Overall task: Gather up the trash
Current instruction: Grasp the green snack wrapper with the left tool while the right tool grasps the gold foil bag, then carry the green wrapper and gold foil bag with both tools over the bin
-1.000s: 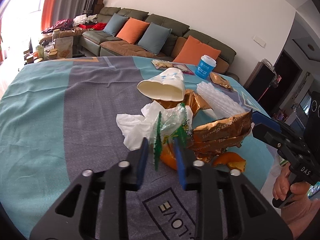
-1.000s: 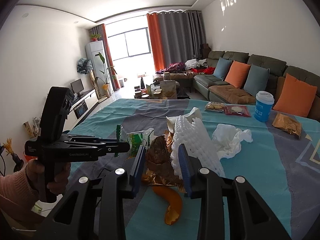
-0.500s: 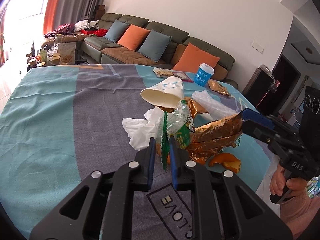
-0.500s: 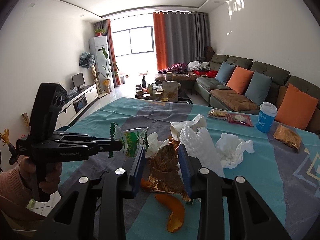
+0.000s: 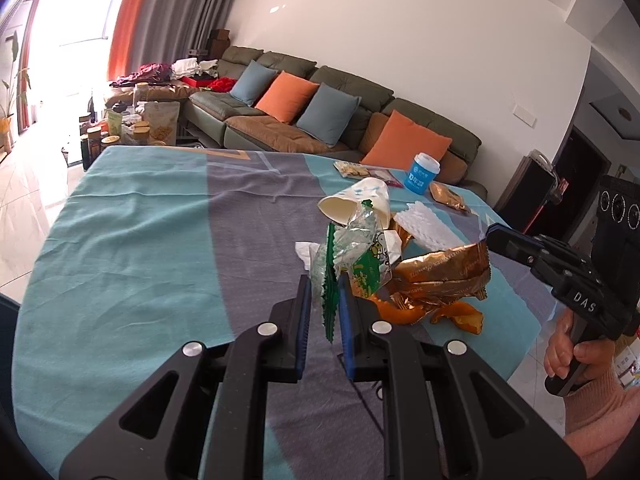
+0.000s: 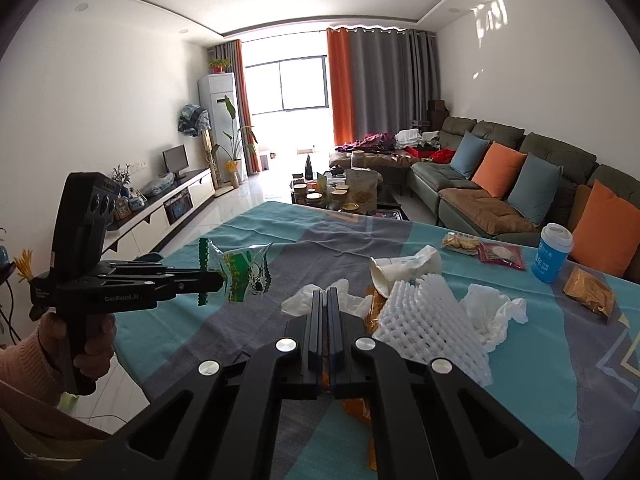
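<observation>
Green-and-clear plastic wrapper (image 5: 352,256), crinkled and printed with a small cartoon figure, was pinched by its serrated green edge between the blue pads of the left gripper (image 5: 325,304). In the right wrist view the same wrapper (image 6: 242,270) hung clear of the tablecloth (image 6: 560,380), held out sideways at the tip of the left gripper (image 6: 216,280), with a hand (image 6: 86,336) in a pink sleeve wrapped around the black handle.

Just ahead of the left gripper lay the rest of the litter on the teal and grey cloth: a tipped white paper cup (image 5: 356,204), a crumpled white tissue (image 5: 308,250), a white foam fruit net (image 5: 424,226), and orange peel (image 5: 456,314) near the table edge.

To the right of the left gripper, the right gripper (image 5: 490,236) had just been closing, and its jaws were pressed together on the upper corner of a crumpled gold foil bag (image 5: 444,276). From its own camera the right gripper (image 6: 324,300) showed both fingers flat against each other, with bits of gold foil visible below and beside them. The foam net (image 6: 428,320) sat just to its right, the tissue (image 6: 496,316) beyond that.

Farther ahead on the cloth stood a blue lidded cup (image 6: 554,252), upright, with flat snack packets (image 6: 500,254) near it. A grey-green sofa (image 6: 500,184) with orange and blue cushions ran along the wall behind.
</observation>
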`<state>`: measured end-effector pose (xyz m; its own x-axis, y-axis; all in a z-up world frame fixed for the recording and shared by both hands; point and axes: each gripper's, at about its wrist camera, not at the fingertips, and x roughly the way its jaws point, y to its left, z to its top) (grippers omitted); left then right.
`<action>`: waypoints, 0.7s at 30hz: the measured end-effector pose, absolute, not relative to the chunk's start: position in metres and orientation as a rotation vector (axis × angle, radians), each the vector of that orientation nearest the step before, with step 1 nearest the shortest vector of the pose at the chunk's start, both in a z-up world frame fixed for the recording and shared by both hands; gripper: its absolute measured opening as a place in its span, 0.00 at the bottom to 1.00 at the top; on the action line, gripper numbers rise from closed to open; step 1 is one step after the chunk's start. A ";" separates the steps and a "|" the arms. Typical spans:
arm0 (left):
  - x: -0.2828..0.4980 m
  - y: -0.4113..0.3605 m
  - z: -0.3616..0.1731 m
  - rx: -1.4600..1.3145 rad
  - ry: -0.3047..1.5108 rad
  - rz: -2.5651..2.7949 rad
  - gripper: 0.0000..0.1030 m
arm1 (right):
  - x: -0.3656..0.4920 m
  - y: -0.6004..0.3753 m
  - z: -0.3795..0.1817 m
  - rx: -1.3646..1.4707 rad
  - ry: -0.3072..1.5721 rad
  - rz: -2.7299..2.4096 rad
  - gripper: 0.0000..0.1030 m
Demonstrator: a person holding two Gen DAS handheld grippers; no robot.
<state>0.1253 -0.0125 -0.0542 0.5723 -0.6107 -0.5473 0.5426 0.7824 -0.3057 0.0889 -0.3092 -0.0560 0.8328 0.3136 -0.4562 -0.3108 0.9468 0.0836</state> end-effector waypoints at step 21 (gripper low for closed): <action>0.098 0.057 -0.051 -0.152 0.660 -0.598 0.14 | 0.096 -0.301 -0.063 0.018 0.549 0.294 0.02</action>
